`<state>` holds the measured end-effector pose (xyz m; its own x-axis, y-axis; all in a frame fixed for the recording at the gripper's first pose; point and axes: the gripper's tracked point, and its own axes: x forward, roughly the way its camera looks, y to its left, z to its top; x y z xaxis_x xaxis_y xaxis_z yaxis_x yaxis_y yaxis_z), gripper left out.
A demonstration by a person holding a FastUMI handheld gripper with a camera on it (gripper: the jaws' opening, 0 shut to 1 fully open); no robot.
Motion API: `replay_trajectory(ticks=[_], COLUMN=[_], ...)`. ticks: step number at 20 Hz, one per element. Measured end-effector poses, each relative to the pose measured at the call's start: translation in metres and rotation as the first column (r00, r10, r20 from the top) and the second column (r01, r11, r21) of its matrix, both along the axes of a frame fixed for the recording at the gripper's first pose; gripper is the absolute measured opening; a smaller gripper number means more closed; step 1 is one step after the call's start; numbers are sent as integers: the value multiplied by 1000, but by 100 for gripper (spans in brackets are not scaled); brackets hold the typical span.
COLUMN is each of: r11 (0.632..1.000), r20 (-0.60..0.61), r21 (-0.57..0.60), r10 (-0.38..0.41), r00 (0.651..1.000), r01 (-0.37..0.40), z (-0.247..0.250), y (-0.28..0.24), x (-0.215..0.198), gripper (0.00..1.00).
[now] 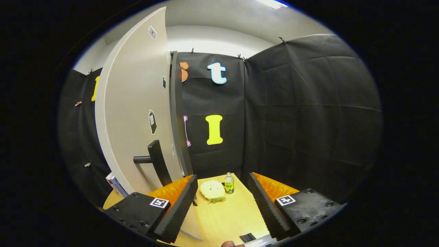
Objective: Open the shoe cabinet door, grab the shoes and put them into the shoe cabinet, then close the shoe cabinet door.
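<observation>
Bottle, plush toy and odds and ends on a wooden table

A light wooden table (236, 212) carries a small clear bottle (229, 183) with a white cap and green label, standing upright near the far edge. Just beside it, touching or nearly so, lies a pale yellow round plush toy (212, 190) with a green fringe on its near side. At the near edge sits a small black block (247, 237), next to a pale flat piece too cut off to identify. By the table's left corner, books (115, 183) lean with spines showing. A ceiling light (272, 3) glows overhead.
</observation>
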<state>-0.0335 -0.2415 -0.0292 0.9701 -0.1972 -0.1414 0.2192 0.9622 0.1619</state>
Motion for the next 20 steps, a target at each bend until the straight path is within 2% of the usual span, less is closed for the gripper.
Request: replay_trajectory(ticks=[4, 13, 20], r11=[999, 979, 968], r20=[0, 57, 44], r21=[-7, -30, -89], r10=[42, 202, 240], r00=[999, 978, 970], r01=[-42, -201, -236], z=[4, 13, 18], y=[38, 179, 249], x=[-4, 16, 48], gripper=[98, 98, 98])
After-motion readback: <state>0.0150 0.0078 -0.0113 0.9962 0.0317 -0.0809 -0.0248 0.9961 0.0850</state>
